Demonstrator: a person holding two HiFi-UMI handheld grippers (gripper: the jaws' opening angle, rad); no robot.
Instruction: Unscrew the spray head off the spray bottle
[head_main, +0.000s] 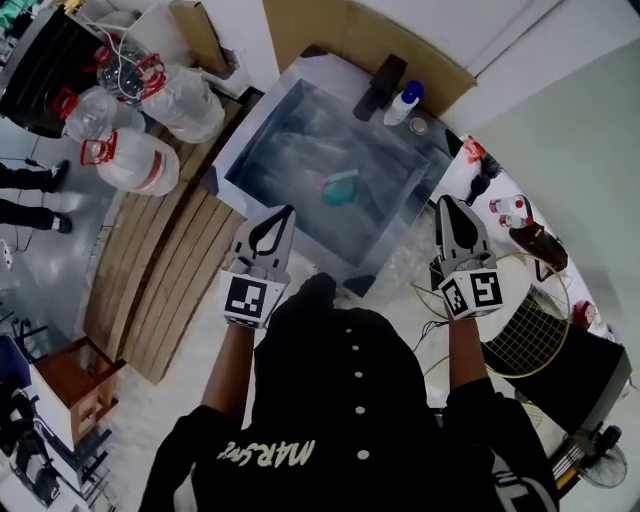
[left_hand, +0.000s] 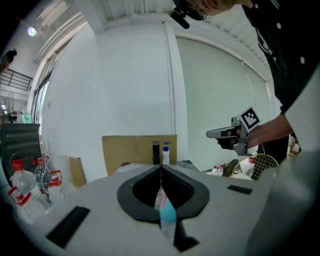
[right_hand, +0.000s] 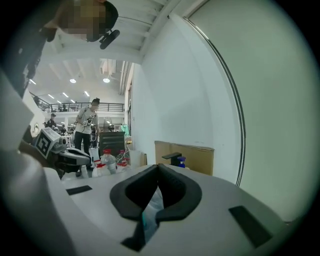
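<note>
The spray bottle (head_main: 340, 187), teal with a clear part, lies on its side in the steel basin (head_main: 262, 134) ahead of me. My left gripper (head_main: 283, 213) hovers over the basin's near left rim, jaws shut and empty. My right gripper (head_main: 446, 203) hovers at the basin's near right corner, also shut and empty. In the left gripper view the shut left gripper (left_hand: 161, 168) frames the teal bottle (left_hand: 165, 211) below it, and the right gripper (left_hand: 220, 133) shows at the right. In the right gripper view the shut right gripper (right_hand: 158, 166) has the bottle (right_hand: 148, 218) below it.
A black tap (head_main: 380, 86) and a white bottle with a blue pump (head_main: 404, 102) stand at the basin's far edge. Large water jugs (head_main: 150, 110) lie at the left beside wooden planks (head_main: 170, 270). A round wire guard (head_main: 530, 322) and small bottles (head_main: 514, 212) are at the right.
</note>
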